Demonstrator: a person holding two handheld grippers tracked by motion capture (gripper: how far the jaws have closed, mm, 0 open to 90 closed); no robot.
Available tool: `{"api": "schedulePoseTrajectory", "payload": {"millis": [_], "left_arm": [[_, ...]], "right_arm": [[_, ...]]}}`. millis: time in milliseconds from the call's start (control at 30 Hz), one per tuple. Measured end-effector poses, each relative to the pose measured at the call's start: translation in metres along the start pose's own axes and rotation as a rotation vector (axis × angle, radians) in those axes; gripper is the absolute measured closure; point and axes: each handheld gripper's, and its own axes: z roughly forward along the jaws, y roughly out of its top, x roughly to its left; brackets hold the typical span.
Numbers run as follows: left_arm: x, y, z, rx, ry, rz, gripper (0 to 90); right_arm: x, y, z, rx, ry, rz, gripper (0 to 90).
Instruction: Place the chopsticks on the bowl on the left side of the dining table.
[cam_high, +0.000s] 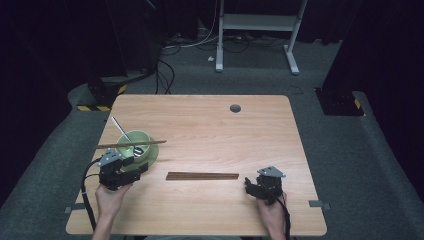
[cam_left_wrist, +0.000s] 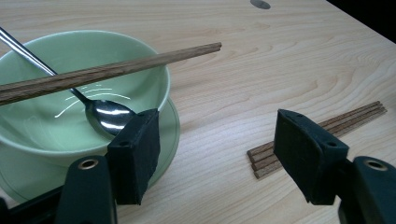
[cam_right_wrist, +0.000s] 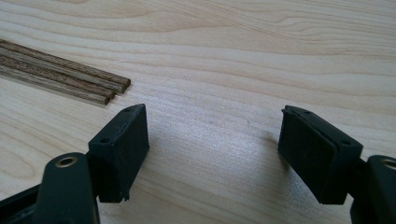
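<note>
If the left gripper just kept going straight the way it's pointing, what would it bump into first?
Probably nothing soon. The left gripper points across bare table, between the green bowl and the bundle of chopsticks. Its left jaw sits close to the bowl and might graze it; depth is unclear.

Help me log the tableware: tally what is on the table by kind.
Bowl: 1
Spoon: 1
Chopstick across the bowl: 1
Chopsticks in the bundle: 3
Total: 6
</note>
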Motion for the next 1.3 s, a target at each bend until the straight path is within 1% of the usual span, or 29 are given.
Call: {"api": "schedulePoseTrajectory", "payload": {"millis": [200, 400, 500, 767, 900, 1000, 1133, 1300], "left_arm": [[-0.006, -0.002, 0.006, 0.006, 0.001, 0.014, 32.0], [-0.009, -0.006, 0.011, 0.016, -0.002, 0.014, 32.0], [-0.010, -0.008, 0.014, 0.017, -0.012, 0.011, 32.0], [-0.015, -0.012, 0.020, 0.023, -0.021, 0.018, 32.0], [-0.017, -0.014, 0.024, 0.033, -0.018, 0.026, 32.0], [-0.018, -0.016, 0.027, 0.035, -0.022, 0.021, 31.9], [-0.020, -0.019, 0.031, 0.046, -0.015, 0.033, 31.8], [-0.023, -0.022, 0.036, 0.055, -0.015, 0.038, 31.9]], "right_arm": [[0.000, 0.000, 0.000, 0.000, 0.000, 0.000, 23.8], [0.000, 0.000, 0.000, 0.000, 0.000, -0.001, 23.8], [0.000, 0.000, 0.000, 0.000, 0.001, -0.001, 23.8], [0.000, 0.000, 0.000, 0.000, 0.001, -0.001, 23.8], [0.000, 0.000, 0.000, 0.000, 0.001, -0.001, 23.8], [0.000, 0.000, 0.000, 0.000, 0.001, -0.001, 23.8], [0.000, 0.000, 0.000, 0.000, 0.001, -0.001, 23.8], [0.000, 0.000, 0.000, 0.000, 0.001, -0.001, 23.8]]}}
